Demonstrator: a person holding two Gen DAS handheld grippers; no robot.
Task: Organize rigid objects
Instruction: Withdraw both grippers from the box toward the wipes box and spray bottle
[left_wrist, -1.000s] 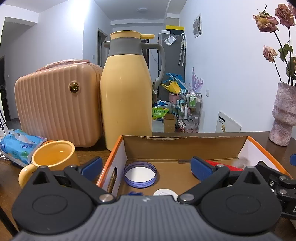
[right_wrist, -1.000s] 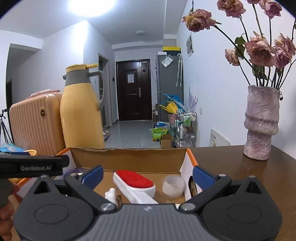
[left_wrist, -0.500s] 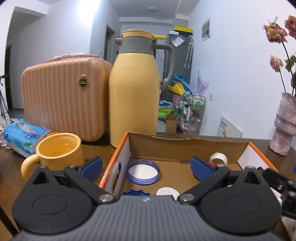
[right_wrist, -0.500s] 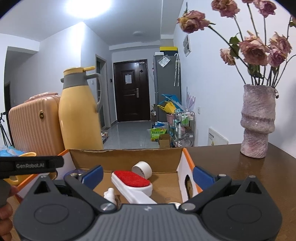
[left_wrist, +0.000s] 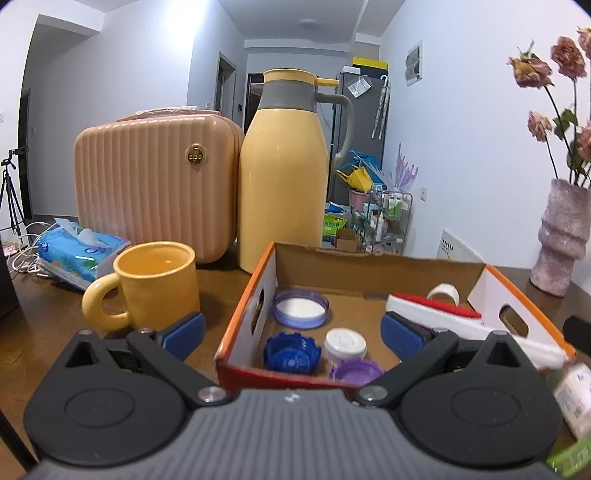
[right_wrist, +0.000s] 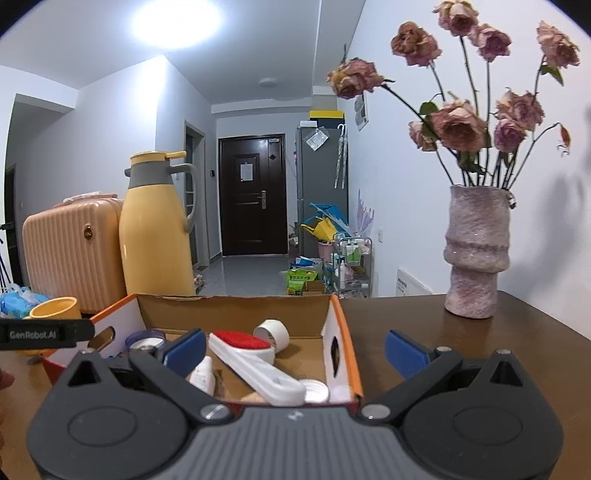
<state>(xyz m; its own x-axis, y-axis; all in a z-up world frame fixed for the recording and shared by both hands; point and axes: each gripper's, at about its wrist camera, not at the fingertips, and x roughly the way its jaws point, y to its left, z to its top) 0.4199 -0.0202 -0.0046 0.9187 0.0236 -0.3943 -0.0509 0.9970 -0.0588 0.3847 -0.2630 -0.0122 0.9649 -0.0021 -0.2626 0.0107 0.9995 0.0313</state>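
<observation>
Cardboard box (left_wrist: 376, 271) with orange-edged walls sits on the dark wooden table (right_wrist: 461, 343), open at the top, in front of the yellow thermos jug (left_wrist: 282, 173) and just right of the yellow mug (left_wrist: 157, 286). Inside it, toward the left wall, lie a wide lavender lid (left_wrist: 300, 308), a blue scalloped cap (left_wrist: 290, 350), a white cap (left_wrist: 345, 343) and a purple cap (left_wrist: 354, 369); along the right wall lies a white brush with a red pad (right_wrist: 240, 341), with a roll of white tape (right_wrist: 271, 332) at the back corner. The left gripper (left_wrist: 291, 332) hangs over the box's near edge, its jaws spread wide and empty; the right gripper (right_wrist: 295, 349) is likewise wide open and holds nothing, above the box's right wall. At the table's far left stand a ribbed peach case (left_wrist: 155, 184) and a blue tissue pack (left_wrist: 79, 251); at its far right, a pink vase (right_wrist: 476, 254) of dried roses (right_wrist: 458, 125). Beyond, a tiled hallway leads to a dark door (right_wrist: 253, 195), past a grey cabinet (right_wrist: 323, 192) and a cluttered wire rack (right_wrist: 351, 266).
</observation>
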